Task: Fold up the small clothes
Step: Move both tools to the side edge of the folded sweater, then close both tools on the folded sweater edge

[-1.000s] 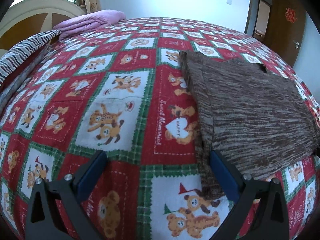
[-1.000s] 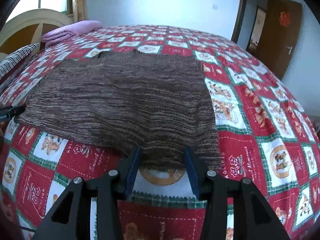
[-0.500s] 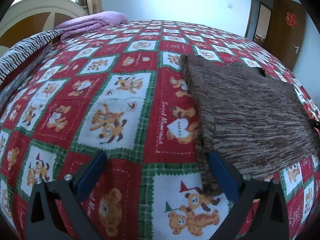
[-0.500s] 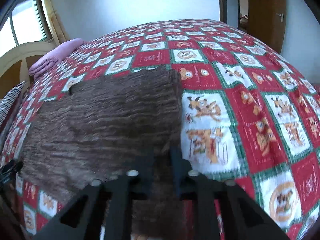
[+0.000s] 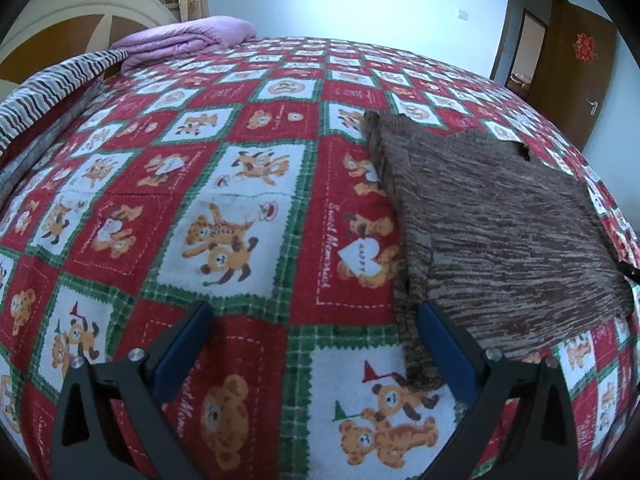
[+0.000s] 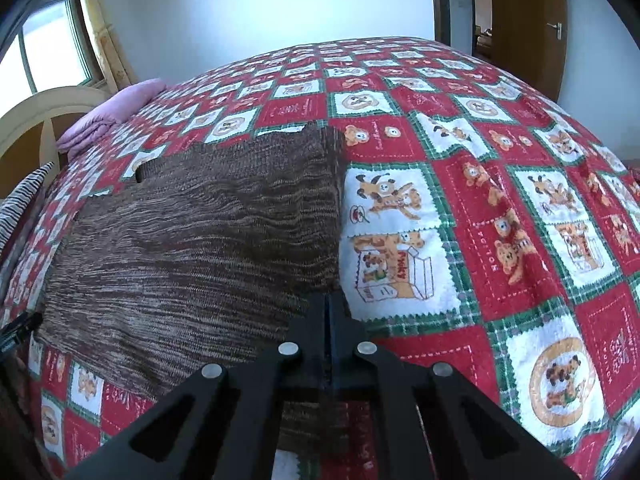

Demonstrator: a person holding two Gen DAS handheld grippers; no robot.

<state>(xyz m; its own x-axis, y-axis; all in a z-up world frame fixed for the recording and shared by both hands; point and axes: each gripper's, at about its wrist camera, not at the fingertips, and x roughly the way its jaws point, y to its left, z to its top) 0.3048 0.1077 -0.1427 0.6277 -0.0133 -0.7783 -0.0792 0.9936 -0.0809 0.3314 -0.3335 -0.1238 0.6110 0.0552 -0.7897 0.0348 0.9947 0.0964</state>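
Your left gripper [image 5: 312, 344] stands wide, nothing between its blue pads, just off the sweater's [image 5: 500, 232] left edge, where a narrow strip of knit hangs lower than the hem. The sweater lies flat on the quilt [image 5: 224, 208], well away from the purple blanket [image 5: 188, 38] and the striped cloth [image 5: 56, 80] that sit far to its left at the head of the bed. Expect it to handle as a soft, light, floppy thing: a loose knit with some stretch that will sag from any single pinch and drag a little on the fleecy quilt rather than slide. Take it at corners and along the hem, both layers together, and lift two points at once so that the fold line stays straight; a pinch in the middle would likely only raise a tent

The knit is a marled brown, streaked dark and tan in rows across the body, roughly rectangular as it lies, with a small dark gap at the neckline on its far side. The quilt under it is plush, red and white squares with bear prints and green plaid borders

At the sweater's near right corner your right gripper [image 6: 328, 308] is clamped narrow, and the knit runs up into the closed jaws, so I judge that corner pinched
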